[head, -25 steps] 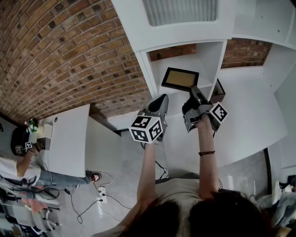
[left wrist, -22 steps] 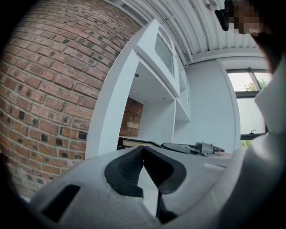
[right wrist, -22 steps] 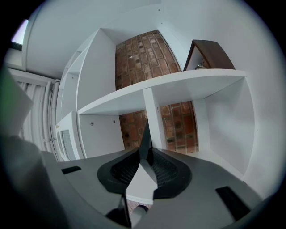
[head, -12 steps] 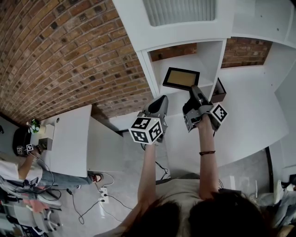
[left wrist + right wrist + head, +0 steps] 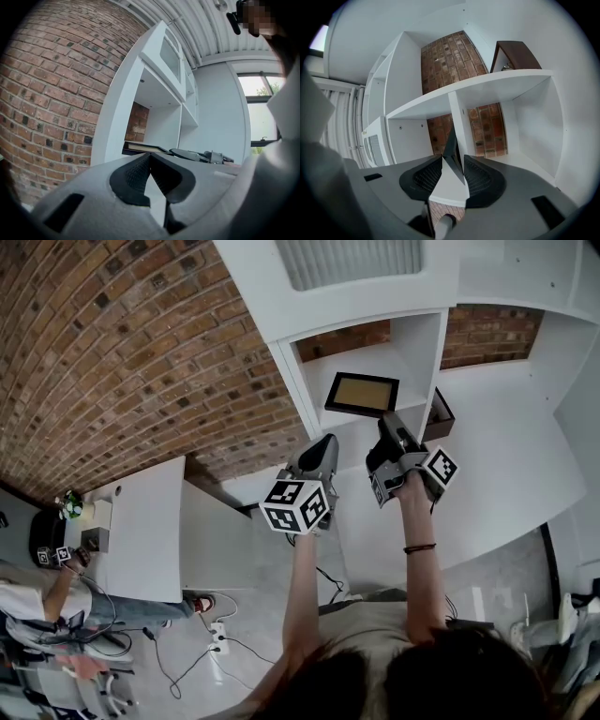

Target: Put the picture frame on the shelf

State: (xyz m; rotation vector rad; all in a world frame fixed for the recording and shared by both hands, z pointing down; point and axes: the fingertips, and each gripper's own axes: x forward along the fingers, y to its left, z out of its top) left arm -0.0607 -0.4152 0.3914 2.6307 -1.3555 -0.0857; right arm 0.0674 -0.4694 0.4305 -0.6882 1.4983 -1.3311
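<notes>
The picture frame [image 5: 363, 395], black-edged with a tan face, lies flat in the white shelf compartment [image 5: 412, 352]. My right gripper [image 5: 387, 420] reaches in at the frame's near right corner. In the right gripper view the frame's thin dark edge [image 5: 452, 152] stands between the pads of this gripper [image 5: 452, 171]. Its jaws have just been opening, and a gap shows beside the edge. My left gripper [image 5: 326, 439] hovers left of it, in front of the shelf's upright, shut on nothing [image 5: 150, 157]. The left gripper view shows the frame [image 5: 143, 147] edge-on.
A dark brown wooden object [image 5: 439, 418] sits in the neighbouring compartment to the right, and shows again in the right gripper view [image 5: 513, 56]. Brick wall [image 5: 141, 352] fills the left. A white table [image 5: 141, 521] with a seated person [image 5: 37, 592] lies lower left; cables [image 5: 187, 652] run over the floor.
The whole head view has shifted slightly. Frame and both grippers keep their places against the shelf; no hand travel shows.
</notes>
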